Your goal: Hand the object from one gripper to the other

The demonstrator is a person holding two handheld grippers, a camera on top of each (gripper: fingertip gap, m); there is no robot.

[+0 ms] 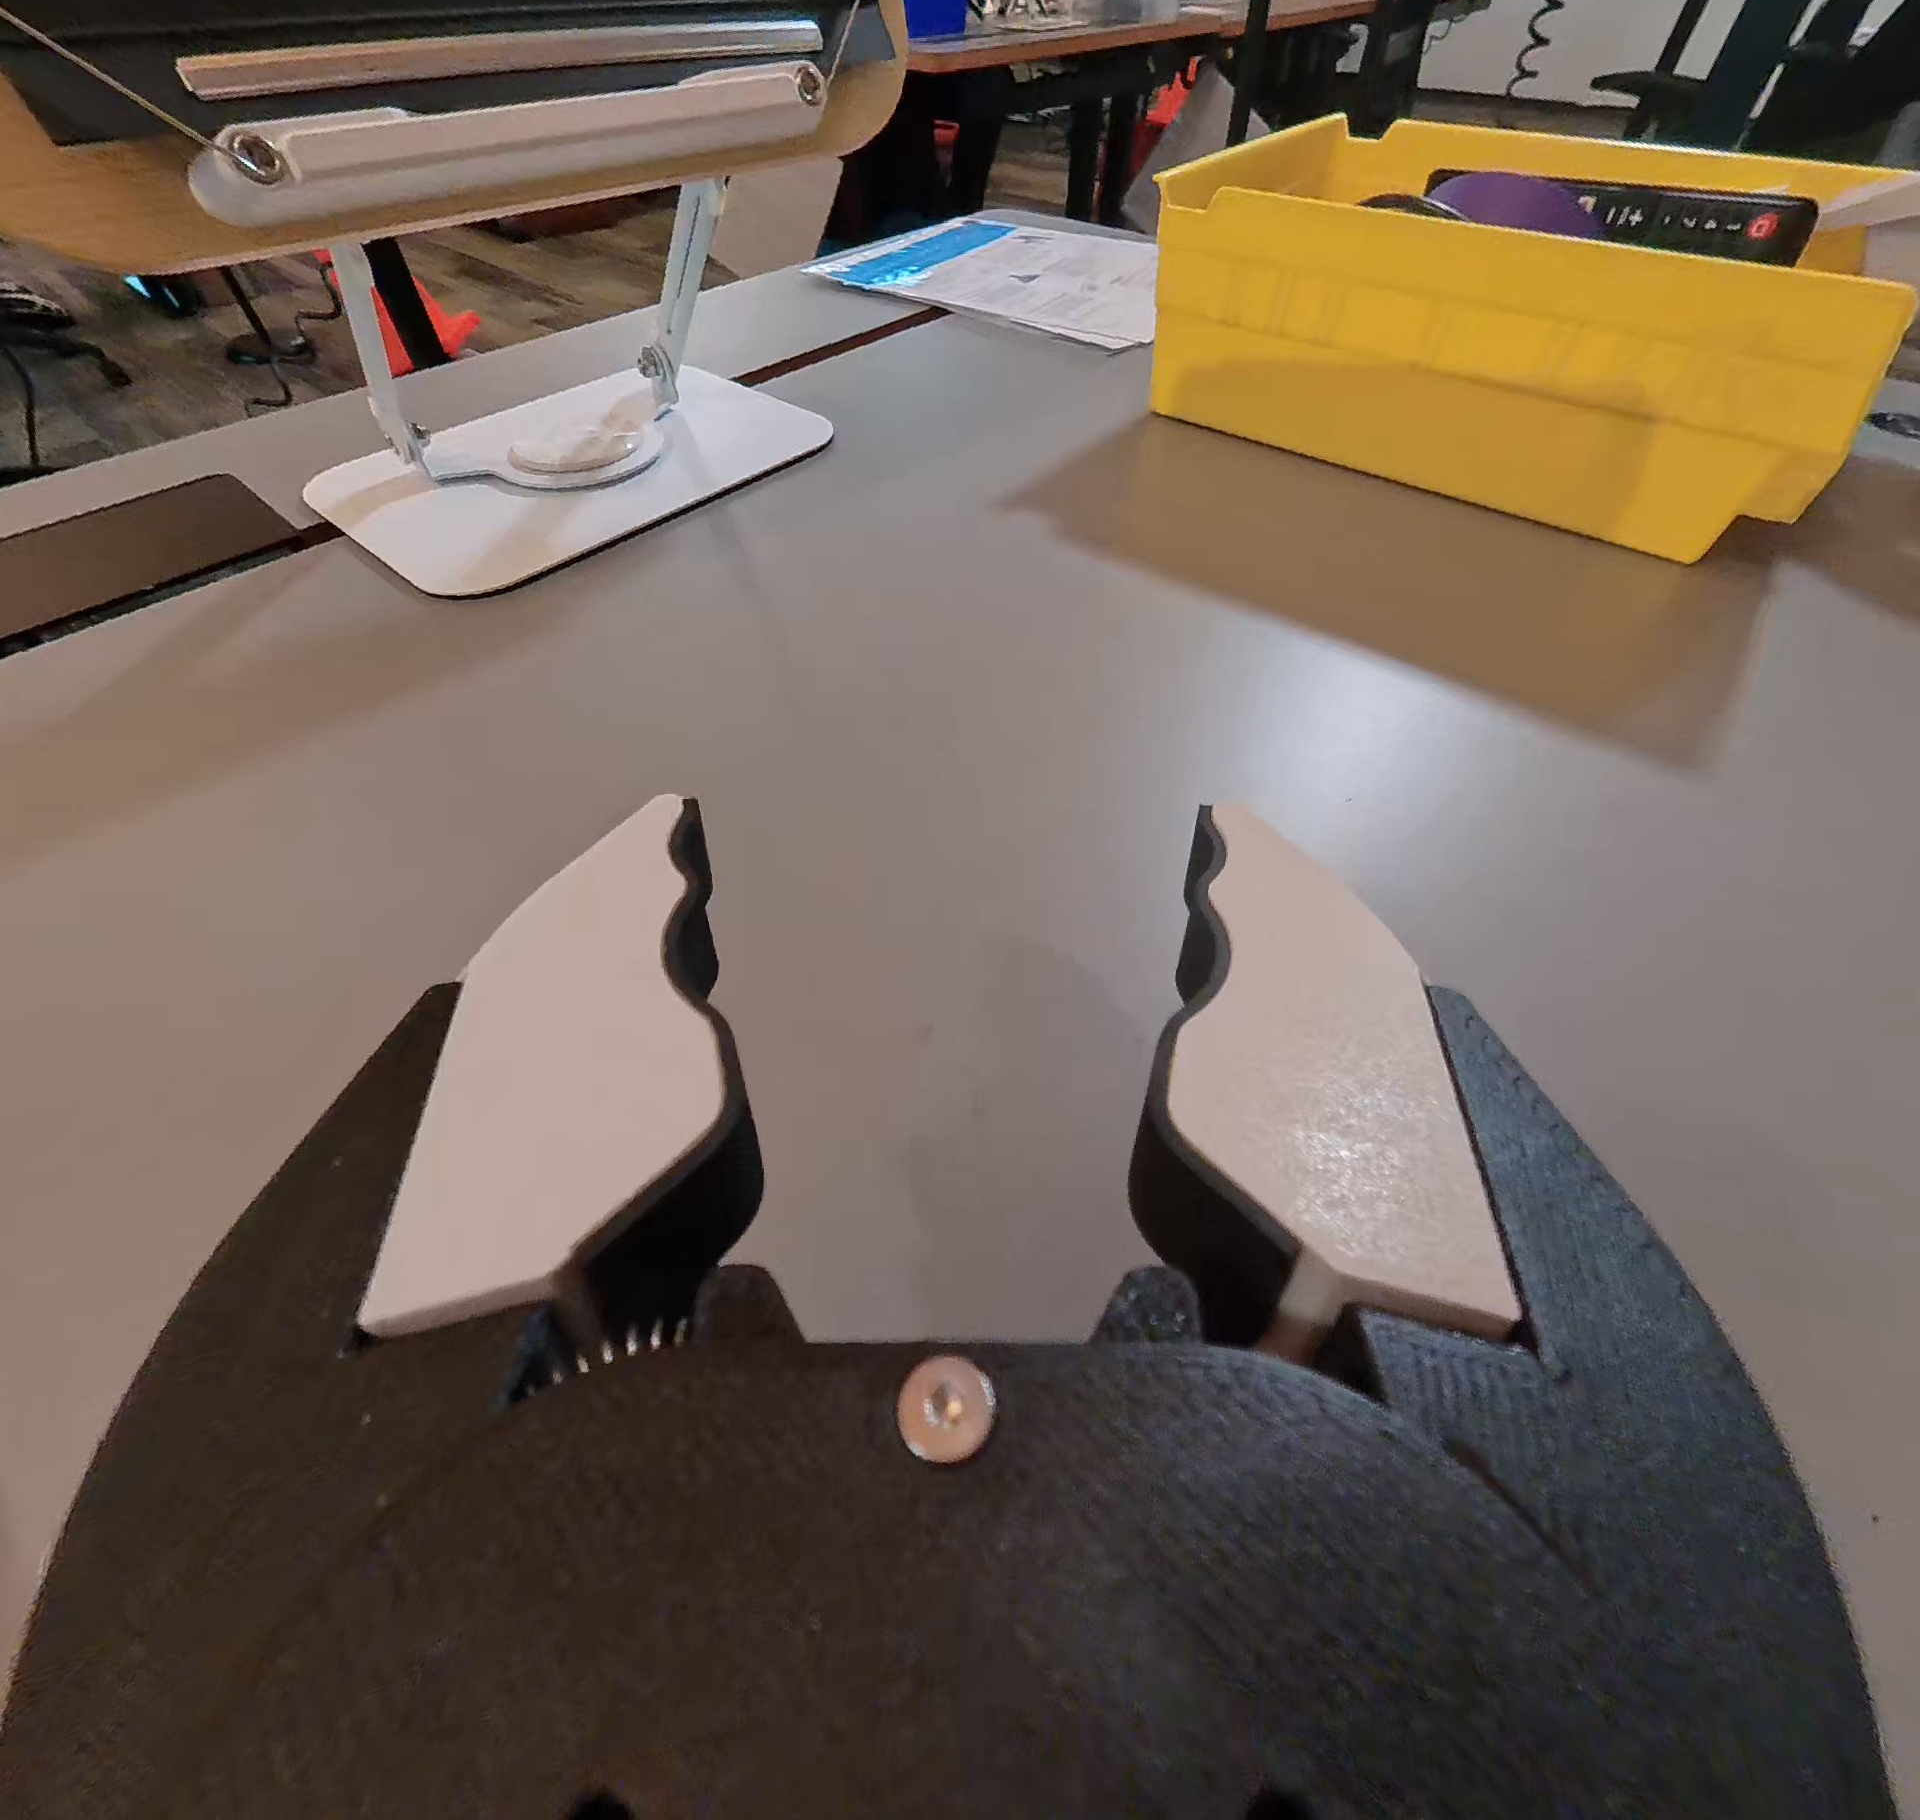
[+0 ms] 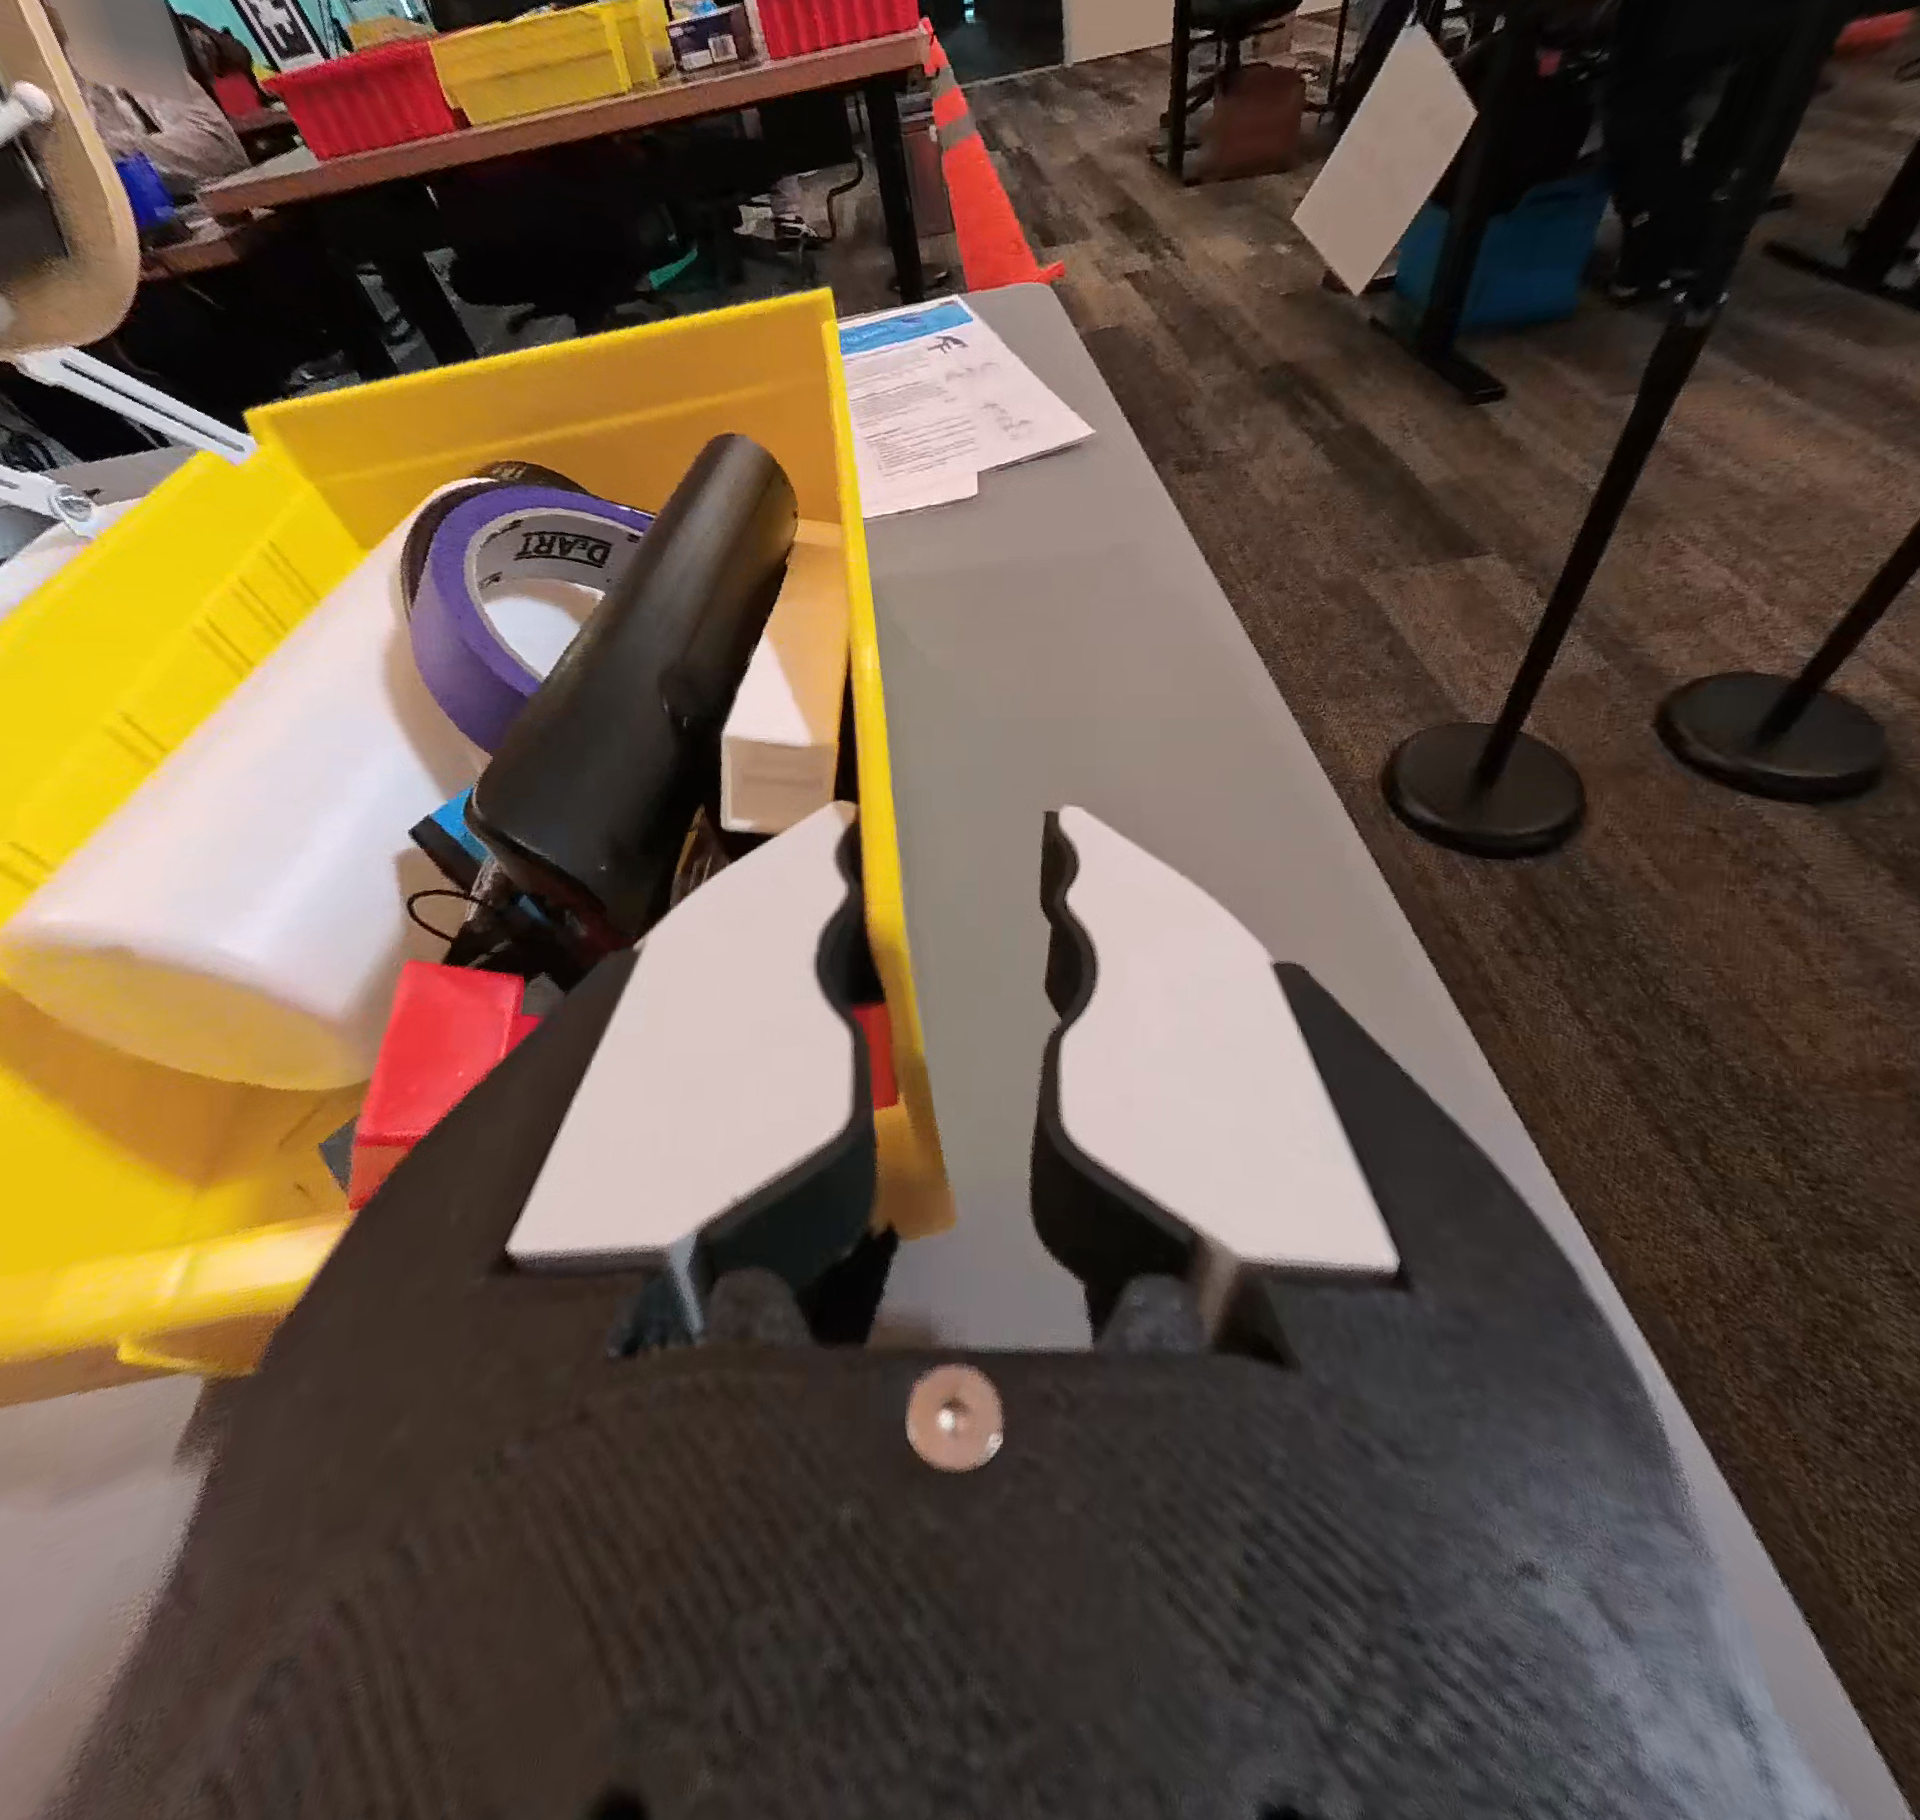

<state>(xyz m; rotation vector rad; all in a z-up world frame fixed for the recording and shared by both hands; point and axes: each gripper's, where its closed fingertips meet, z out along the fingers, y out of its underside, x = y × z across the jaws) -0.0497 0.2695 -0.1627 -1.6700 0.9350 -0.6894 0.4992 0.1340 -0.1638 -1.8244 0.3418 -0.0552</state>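
Observation:
A yellow bin (image 2: 623, 399) stands on the grey table (image 2: 1018, 648) and holds a black remote (image 2: 644, 679), a purple tape roll (image 2: 457, 617), a white roll (image 2: 229, 835), a white block (image 2: 784, 731) and red blocks (image 2: 436, 1053). My right gripper (image 2: 951, 820) is open and empty; its fingers straddle the bin's right wall, the left finger inside. My left gripper (image 1: 945, 814) is open and empty, low over bare table (image 1: 935, 627), left of the bin (image 1: 1455, 357). The remote (image 1: 1704, 222) and tape (image 1: 1507, 207) show over the bin's rim.
A white stand (image 1: 561, 482) carrying a tablet stands at the table's back left. Printed sheets (image 1: 1018, 284) lie behind the bin, also in the right wrist view (image 2: 945, 399). The table's right edge drops to floor with black stanchions (image 2: 1486, 783). Other tables with bins stand behind. My right fingertips sit around 55 cm from my left ones.

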